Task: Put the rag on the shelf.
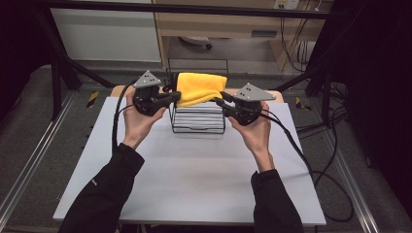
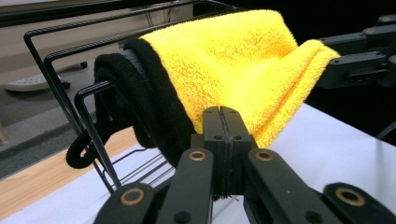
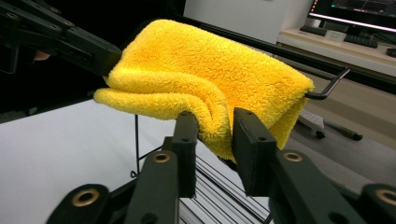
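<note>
A fluffy yellow towel [image 1: 200,87] lies draped over the top of a black wire rack [image 1: 197,130] at the back middle of the white table [image 1: 194,170]. My left gripper [image 1: 176,96] is at the towel's left edge. In the left gripper view its jaws [image 2: 224,122] are pressed together on the towel's [image 2: 233,60] lower hem. My right gripper [image 1: 217,101] is at the towel's right edge. Its jaws [image 3: 215,119] are closed on a thick fold of the towel [image 3: 205,70]. A black cloth [image 2: 140,93] hangs on the rack under the yellow one.
The rack's wire arms [image 2: 56,88] stick up beside the towel, and one bent end [image 3: 327,88] pokes out past it. Cables trail from both grippers over the table. Behind the table are a black frame, a floor and a desk with a monitor [image 3: 359,11].
</note>
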Available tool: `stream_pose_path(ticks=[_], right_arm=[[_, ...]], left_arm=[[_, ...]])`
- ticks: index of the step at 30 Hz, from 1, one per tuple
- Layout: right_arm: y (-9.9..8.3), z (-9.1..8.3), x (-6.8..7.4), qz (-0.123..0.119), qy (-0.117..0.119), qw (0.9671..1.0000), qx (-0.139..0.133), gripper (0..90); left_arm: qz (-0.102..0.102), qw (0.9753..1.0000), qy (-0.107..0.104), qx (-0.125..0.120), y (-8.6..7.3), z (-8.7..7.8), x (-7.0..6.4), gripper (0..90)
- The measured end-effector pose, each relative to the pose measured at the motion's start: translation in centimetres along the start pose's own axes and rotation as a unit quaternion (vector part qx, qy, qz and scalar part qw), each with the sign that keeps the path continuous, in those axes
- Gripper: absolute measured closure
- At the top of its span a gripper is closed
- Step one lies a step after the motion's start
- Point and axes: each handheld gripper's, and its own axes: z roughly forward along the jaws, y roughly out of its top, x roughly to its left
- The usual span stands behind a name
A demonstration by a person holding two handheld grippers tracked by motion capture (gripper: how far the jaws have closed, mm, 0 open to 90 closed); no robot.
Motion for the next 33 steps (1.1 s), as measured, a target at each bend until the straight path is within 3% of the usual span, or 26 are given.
stream_pose_path(ticks=[5,10,14,18,23,29,33], right_arm=[[0.0,-0.2,0.0,0.003,0.011,0.9999,-0.006,58.4],[0.2,-0.1,0.1,0.014,0.017,0.9996,-0.019,57.0],[-0.2,0.8,0.0,0.023,0.022,0.9995,0.005,69.2],[-1.0,2.0,-0.4,0.053,0.019,0.9979,0.032,83.3],[-1.9,3.0,-0.9,0.066,0.002,0.9967,0.049,87.3],[-2.1,3.3,-1.4,0.071,0.000,0.9963,0.048,83.8],[-2.0,2.7,-1.2,0.075,0.013,0.9963,0.039,69.8]], left_arm=[[0.000,1.0000,0.005,0.008,-0.3,0.5,0.2,90.0],[0.000,0.9998,0.009,0.018,-0.8,1.3,0.3,90.0],[-0.001,0.9996,0.012,0.024,-1.3,1.9,0.6,90.0],[0.003,0.9996,0.017,0.023,-1.4,2.3,0.7,90.0],[0.003,0.9995,0.020,0.024,-1.7,3.0,1.1,89.9],[0.000,0.9996,0.015,0.023,-1.8,3.4,1.3,87.9],[0.011,0.9995,0.005,0.028,-1.8,2.9,1.2,82.0]])
